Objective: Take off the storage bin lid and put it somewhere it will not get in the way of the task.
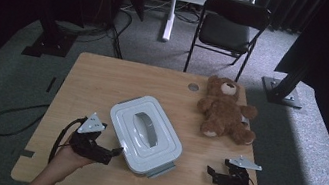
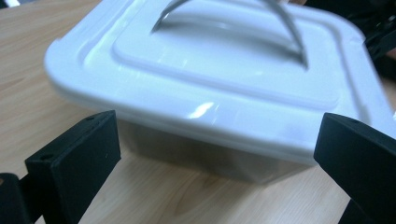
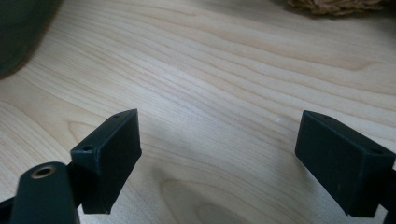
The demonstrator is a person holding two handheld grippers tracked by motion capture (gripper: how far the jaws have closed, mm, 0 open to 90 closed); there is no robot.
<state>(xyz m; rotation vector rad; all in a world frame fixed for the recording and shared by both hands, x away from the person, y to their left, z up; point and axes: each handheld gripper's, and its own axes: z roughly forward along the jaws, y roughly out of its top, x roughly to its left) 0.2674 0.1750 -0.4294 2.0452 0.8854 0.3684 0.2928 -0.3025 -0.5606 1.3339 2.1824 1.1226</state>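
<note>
Ahead, we note the wooden table (image 1: 103,82), bare between things. White lidded container (image 1: 145,135) sits just beyond our left gripper (image 1: 114,152), jaws spread wide, nothing gripped; lid shut, arched handle on top, contents hidden. Brown teddy bear (image 1: 226,110) lies well beyond our right gripper (image 1: 210,172), likewise spread, empty.
</note>
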